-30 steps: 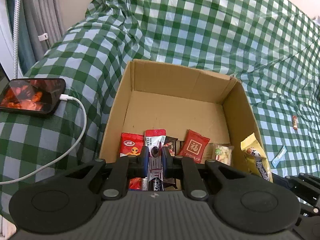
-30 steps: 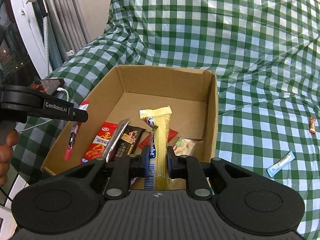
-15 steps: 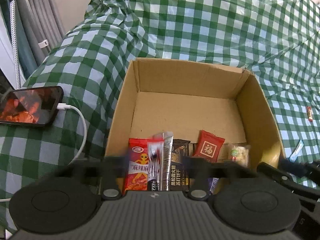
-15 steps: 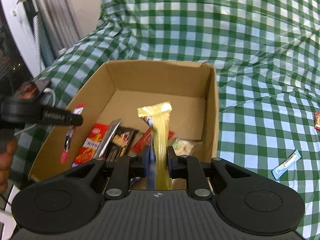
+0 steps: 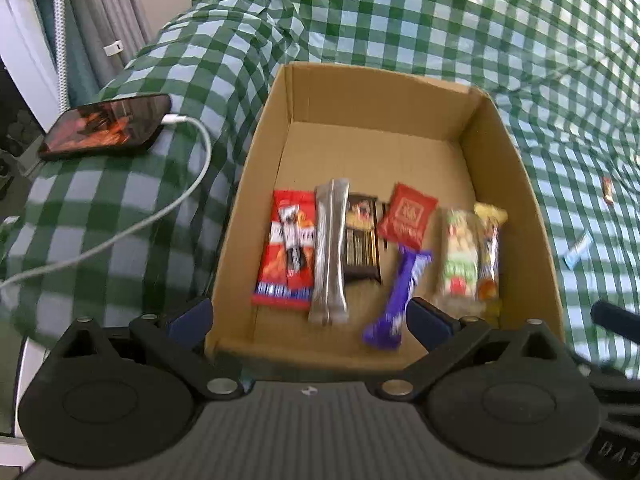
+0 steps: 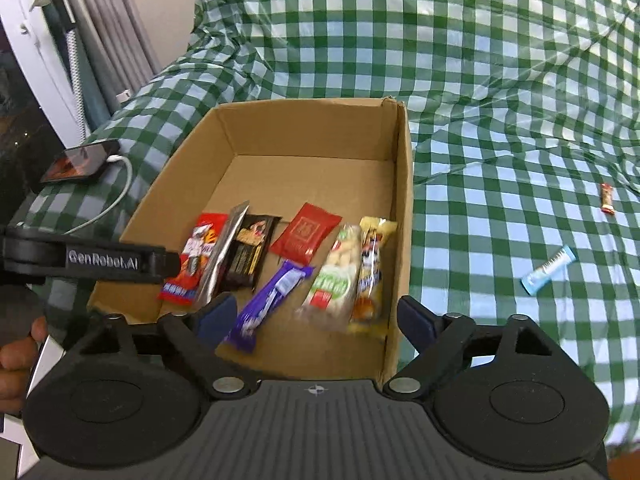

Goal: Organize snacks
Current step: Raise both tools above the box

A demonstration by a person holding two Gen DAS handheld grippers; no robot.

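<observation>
Both grippers' jaws have just been opening and stand spread and empty – left gripper and right gripper – their snacks now lying flat at the near end of the cardboard box, presumably dropped there for sorting, while two small packets wait on the checked cloth to the right.

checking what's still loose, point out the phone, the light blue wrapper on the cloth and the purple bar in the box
phone (image 5: 106, 128): left wrist view, middle of its lit screen
light blue wrapper (image 6: 548, 270): right wrist view, middle of the wrapper
purple bar (image 6: 270, 304): right wrist view, middle of its length
</observation>
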